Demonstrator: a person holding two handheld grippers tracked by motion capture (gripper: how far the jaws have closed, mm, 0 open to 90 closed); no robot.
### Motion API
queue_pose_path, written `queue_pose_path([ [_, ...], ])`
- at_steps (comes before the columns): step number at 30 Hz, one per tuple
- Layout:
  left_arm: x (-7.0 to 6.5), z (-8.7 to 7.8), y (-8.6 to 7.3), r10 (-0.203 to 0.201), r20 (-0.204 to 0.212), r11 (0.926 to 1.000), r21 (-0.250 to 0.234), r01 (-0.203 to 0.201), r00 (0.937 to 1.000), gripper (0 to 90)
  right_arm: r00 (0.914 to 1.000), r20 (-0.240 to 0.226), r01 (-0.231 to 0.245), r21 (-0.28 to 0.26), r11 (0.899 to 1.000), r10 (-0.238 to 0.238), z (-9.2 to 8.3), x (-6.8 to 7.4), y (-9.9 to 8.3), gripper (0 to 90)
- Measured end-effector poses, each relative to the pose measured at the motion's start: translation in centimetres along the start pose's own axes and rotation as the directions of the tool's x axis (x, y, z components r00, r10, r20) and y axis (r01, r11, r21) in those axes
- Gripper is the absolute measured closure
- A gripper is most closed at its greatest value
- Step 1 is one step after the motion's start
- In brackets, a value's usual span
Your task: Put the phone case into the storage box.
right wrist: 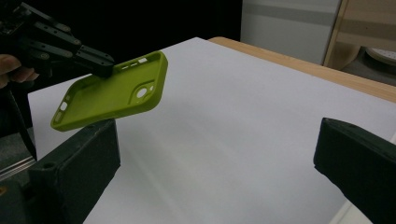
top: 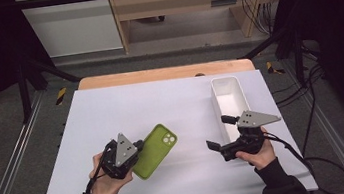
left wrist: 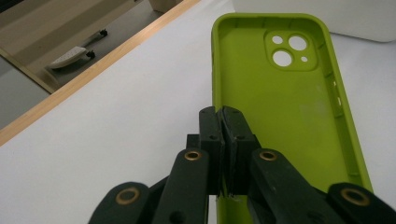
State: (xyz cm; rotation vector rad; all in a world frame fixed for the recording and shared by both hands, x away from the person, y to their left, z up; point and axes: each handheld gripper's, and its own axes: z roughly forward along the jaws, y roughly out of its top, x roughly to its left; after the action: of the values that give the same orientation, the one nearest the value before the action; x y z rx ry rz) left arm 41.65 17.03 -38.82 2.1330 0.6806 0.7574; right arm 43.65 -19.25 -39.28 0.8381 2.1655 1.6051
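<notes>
A lime-green phone case (top: pixel 156 149) is lifted off the white table, tilted, with its open inside facing up and the camera cut-out at the far end. My left gripper (top: pixel 138 144) is shut on the case's long left rim, the pads pinching the wall of the case (left wrist: pixel 280 102) in the left gripper view (left wrist: pixel 222 116). From the right gripper view the case (right wrist: pixel 116 93) hangs above the table in the left gripper's black jaws (right wrist: pixel 100 63). My right gripper (top: pixel 218 132) stands open at the right, pointing left, with nothing between its jaws (right wrist: pixel 219 140).
A long white tray (top: pixel 228 82) lies at the right rear of the table, just beyond the right gripper, and its wall (left wrist: pixel 317 18) is visible past the case. A white sheet (top: pixel 161 103) covers the table, with a wooden edge (top: pixel 157 73) at the back.
</notes>
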Motion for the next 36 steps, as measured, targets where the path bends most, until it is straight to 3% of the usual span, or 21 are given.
queue_pose_path([
  [36,-1.5,-0.1,0.6,0.057,-0.004,0.9983,-0.013,-0.058,0.9983,87.5,0.9985,-0.051,0.022,0.063,0.998,-0.019,2.6,2.3,1.3,1.5],
])
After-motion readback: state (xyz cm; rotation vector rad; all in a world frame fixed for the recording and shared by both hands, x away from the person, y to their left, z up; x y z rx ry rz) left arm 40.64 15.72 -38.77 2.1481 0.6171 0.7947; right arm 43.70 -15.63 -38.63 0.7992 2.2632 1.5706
